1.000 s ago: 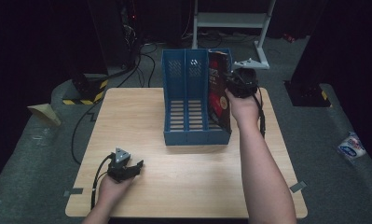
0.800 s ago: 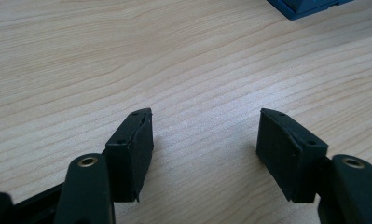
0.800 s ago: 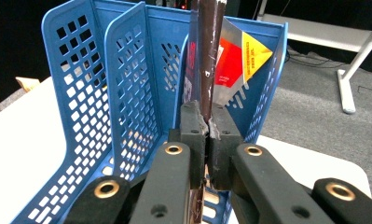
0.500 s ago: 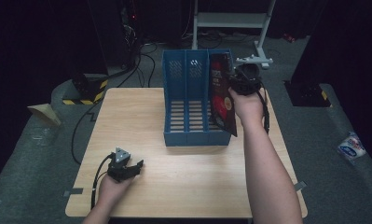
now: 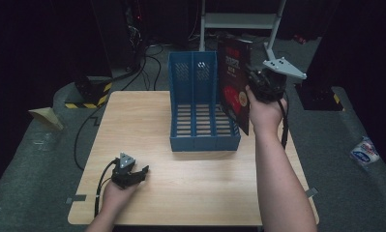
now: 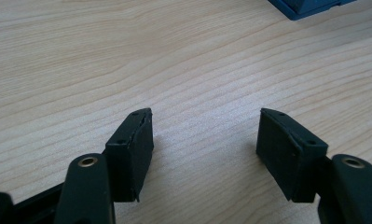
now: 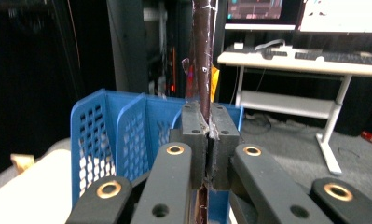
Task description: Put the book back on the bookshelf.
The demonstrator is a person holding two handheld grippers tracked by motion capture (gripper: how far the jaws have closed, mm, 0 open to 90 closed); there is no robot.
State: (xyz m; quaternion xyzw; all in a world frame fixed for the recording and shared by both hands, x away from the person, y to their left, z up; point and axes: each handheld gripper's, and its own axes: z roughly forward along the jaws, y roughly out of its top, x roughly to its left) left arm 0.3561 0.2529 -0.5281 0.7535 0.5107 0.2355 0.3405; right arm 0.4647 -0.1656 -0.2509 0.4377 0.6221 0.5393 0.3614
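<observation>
Book held upright at the file rack's right side; the step in hand is judged to be a lift out or a slotting in.

Nearest, the left gripper [image 5: 141,173] is rested on the wooden table [image 5: 147,121], jaws apart, nothing between. Farther off, the right gripper [image 7: 206,135] is clamped on the dark red book's [image 5: 235,82] edge, which rises straight up between the pads. The blue file rack [image 5: 195,104] stands beyond. Next, a steady vertical carry is probably called for.
</observation>
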